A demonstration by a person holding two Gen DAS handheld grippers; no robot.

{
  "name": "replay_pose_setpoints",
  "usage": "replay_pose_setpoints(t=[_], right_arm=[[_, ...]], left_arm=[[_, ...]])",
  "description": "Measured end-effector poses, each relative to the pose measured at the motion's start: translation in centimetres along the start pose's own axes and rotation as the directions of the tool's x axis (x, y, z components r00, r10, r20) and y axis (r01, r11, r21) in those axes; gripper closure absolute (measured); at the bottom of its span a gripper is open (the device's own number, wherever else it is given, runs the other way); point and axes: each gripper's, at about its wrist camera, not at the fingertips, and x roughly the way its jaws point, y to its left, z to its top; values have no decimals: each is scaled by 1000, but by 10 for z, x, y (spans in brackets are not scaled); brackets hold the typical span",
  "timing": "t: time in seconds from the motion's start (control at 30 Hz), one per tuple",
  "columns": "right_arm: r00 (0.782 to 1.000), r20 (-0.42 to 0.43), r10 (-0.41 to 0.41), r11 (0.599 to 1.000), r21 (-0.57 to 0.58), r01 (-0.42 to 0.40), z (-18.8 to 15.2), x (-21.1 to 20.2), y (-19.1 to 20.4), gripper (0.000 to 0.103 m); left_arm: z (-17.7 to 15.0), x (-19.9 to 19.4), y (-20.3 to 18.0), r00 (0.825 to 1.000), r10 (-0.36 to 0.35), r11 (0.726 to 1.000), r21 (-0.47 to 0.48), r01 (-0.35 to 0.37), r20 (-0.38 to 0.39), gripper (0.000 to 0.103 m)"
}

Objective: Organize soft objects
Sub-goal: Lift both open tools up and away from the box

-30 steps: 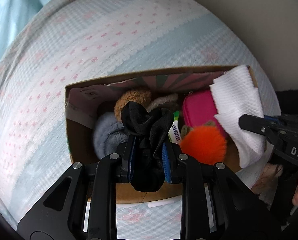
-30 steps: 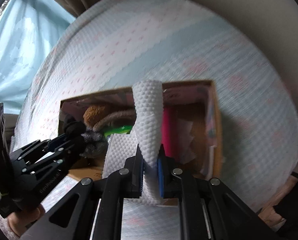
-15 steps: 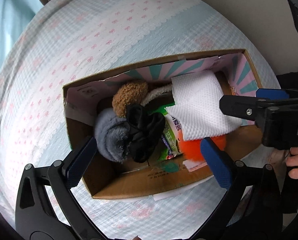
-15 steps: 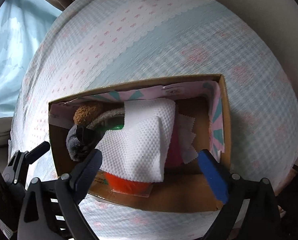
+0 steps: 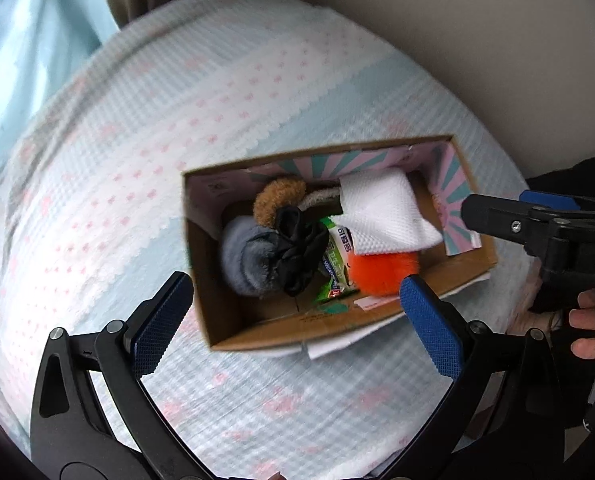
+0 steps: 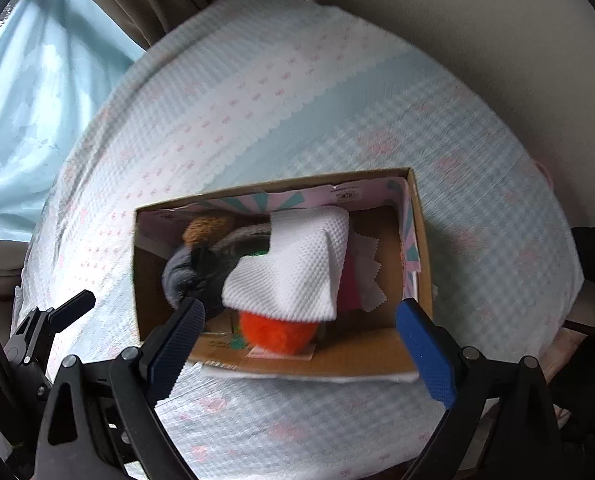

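A: Checking status: your left gripper point(image 5: 297, 312) stands wide apart and carries nothing; your right gripper point(image 6: 301, 328) is likewise spread wide and empty. Both hover above the cardboard box point(image 5: 381, 322) on the quilted bedspread point(image 5: 137, 140).

B: Contents?

A: The black scrunchie point(image 5: 299, 250) lies in the box against the grey fuzzy item point(image 5: 245, 258), below the brown fuzzy one point(image 5: 279, 200). The white textured cloth point(image 6: 297, 272) lies on top, partly covering the orange pom-pom point(image 6: 277, 332) and a pink item point(image 6: 347, 284). A green packet point(image 5: 337, 262) sits between scrunchie and pom-pom.

B: Progress?

A: Judged near complete: you have every soft object in view boxed, and nothing loose shows on the bedspread. Whether more lies out of frame cannot be told.
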Motion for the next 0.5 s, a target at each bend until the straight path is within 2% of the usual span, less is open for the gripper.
replay_pose_setpoints(t=[0.13,0.23,0.4,0.5], right_arm=[[995,92,-24,1000,-15,25,-17,-49,16,8],[982,179,-52,997,-37,60,-33,-90,31,8],[943,323,-77,992,-69,104,-66,-159,58,8],[906,415,-89,988,-75,132,-87,-199,73,8]], left_arm=[[-10,-56,8,995,14,1000,-5,-13,98,0],[-21,-101,16,984,27,1000,-17,-25,175,0],[-41,-174,33,956,41,999,-35,-32,292,0],[-56,-218,42,925,57,998,-51,-41,375,0]])
